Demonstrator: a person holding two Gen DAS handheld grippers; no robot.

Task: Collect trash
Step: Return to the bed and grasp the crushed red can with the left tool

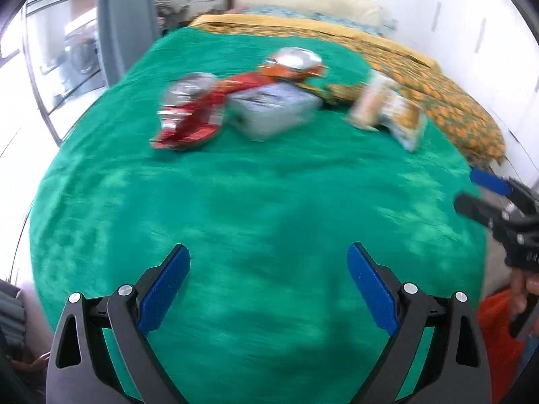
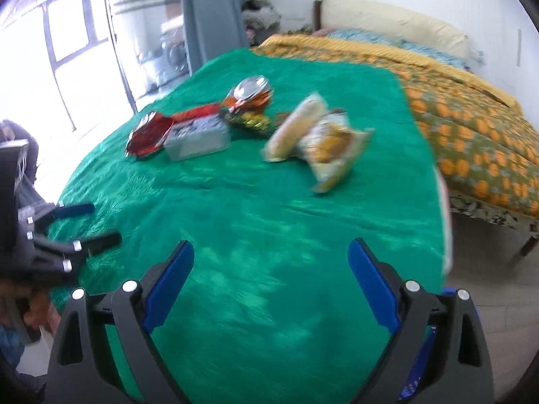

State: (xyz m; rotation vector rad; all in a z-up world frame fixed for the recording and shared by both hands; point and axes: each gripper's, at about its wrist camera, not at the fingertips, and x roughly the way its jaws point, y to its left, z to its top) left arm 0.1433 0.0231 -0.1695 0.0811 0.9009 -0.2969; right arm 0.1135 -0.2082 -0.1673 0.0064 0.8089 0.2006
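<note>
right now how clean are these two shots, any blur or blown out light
Left wrist view: heavy motion blur smears the red wrapper and grey box; the window at left is blown out white. Right wrist view: somewhat sharper, the yellow bag still soft, the window glaring. Both views bend the green cover with fisheye distortion.

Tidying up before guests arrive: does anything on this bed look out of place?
Yes. Litter lies on the green blanket: a red wrapper, a grey box, an orange foil packet and yellow snack bags. Both grippers are open, empty.
</note>
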